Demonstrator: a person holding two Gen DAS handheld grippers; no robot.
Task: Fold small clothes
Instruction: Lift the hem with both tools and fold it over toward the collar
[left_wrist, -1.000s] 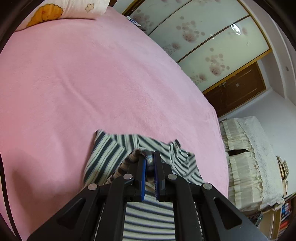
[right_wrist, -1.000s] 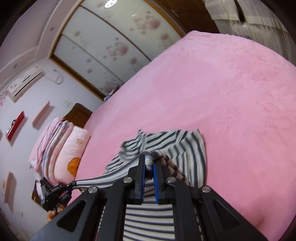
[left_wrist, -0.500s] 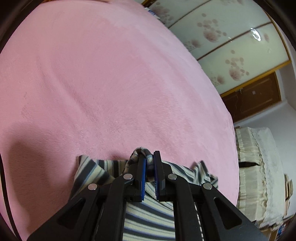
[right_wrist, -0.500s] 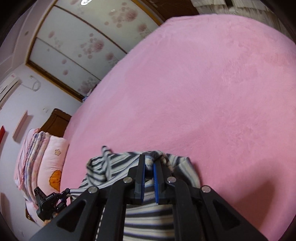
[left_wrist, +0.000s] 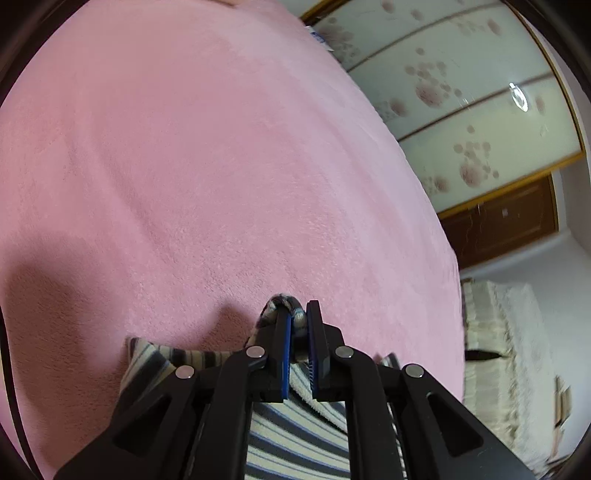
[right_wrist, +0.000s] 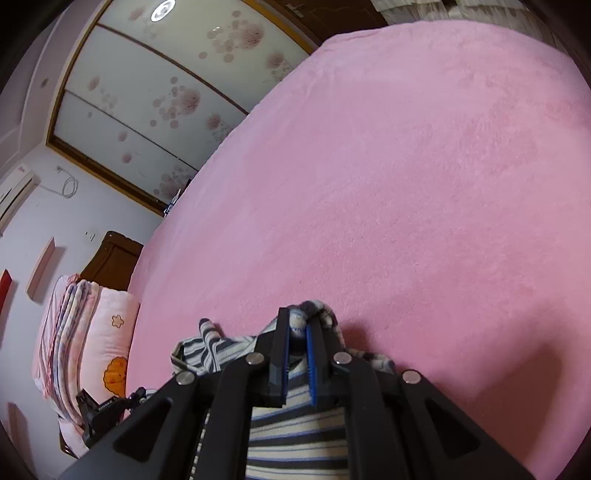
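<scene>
1. Left gripper (left_wrist: 298, 314): jaws drawn narrow, clamped on a bunched edge of the striped garment (left_wrist: 295, 435), with a grey knot of cloth poking out past the blue pads (left_wrist: 283, 354).
2. Striped garment in the left wrist view: low on the pink bed (left_wrist: 221, 166), spread under and behind the gripper, stripes running roughly across the frame; one corner sticks out at lower left, another small bit at the right of the gripper.
3. Long axis of the garment: cannot tell, since most of it is cut off by the bottom edge and covered by the black gripper frame.
4. Right gripper (right_wrist: 297, 325): also narrow, pinching another bunched edge of the same striped garment (right_wrist: 299, 439), cloth bulging over the fingertips.
5. Garment in the right wrist view: near the lower edge of the pink bed (right_wrist: 406, 184), a crumpled striped flap trailing to the left of the gripper, a darker-patterned fold to its right.
6. Far left of that view: folded bedding (right_wrist: 85, 332) stacked beside the bed, partly cut off, and below it a small black shape too dim to identify.
7. Behind the bed: sliding doors (right_wrist: 155, 85) with a blurred flower pattern.
</scene>
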